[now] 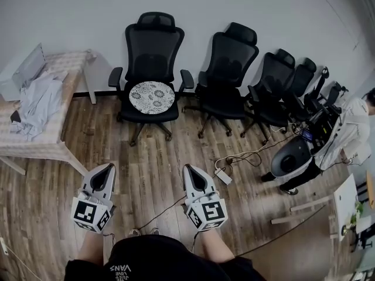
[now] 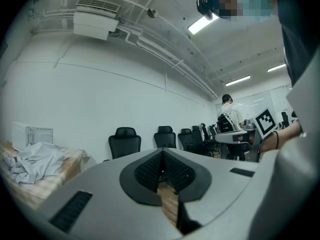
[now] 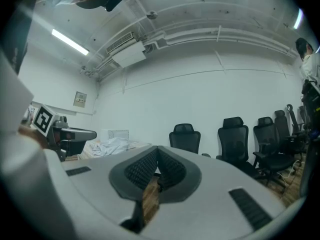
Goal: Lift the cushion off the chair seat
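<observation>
- The room has a wood-plank floor [image 1: 164,174] and a plain white wall [image 1: 234,4] on the far side. A row of black office chairs [image 1: 228,69] stands along that wall.
- The cushion [image 1: 152,97] is round and white with a dark flowery pattern. It lies flat on the seat of the leftmost chair [image 1: 152,40] in the row, between its two armrests.
- The left gripper [image 1: 108,168] is held low and near, left of centre, pointing toward the far wall. Its jaws are pressed together with nothing between them, and its own view shows only a sliver of floor below the ribbed pads.
- The right gripper [image 1: 188,170] is just to the right of it, pointing the same way. Its jaws are also fully closed and empty.
- Both grippers are well apart from the cushion, on its near side, with open floor in between.
- Each gripper carries a marker cube [image 1: 91,212] at its near end, close to the person's hands.
- A table [image 1: 44,148] with a checked cover stands at the left, and a rumpled pale cloth [image 1: 38,98] is heaped on it.
- A white power strip [image 1: 222,176] with trailing cables lies on the floor to the right of the right gripper.
- A person [image 1: 351,130] in a white top is at the far right, beside dark equipment.
</observation>
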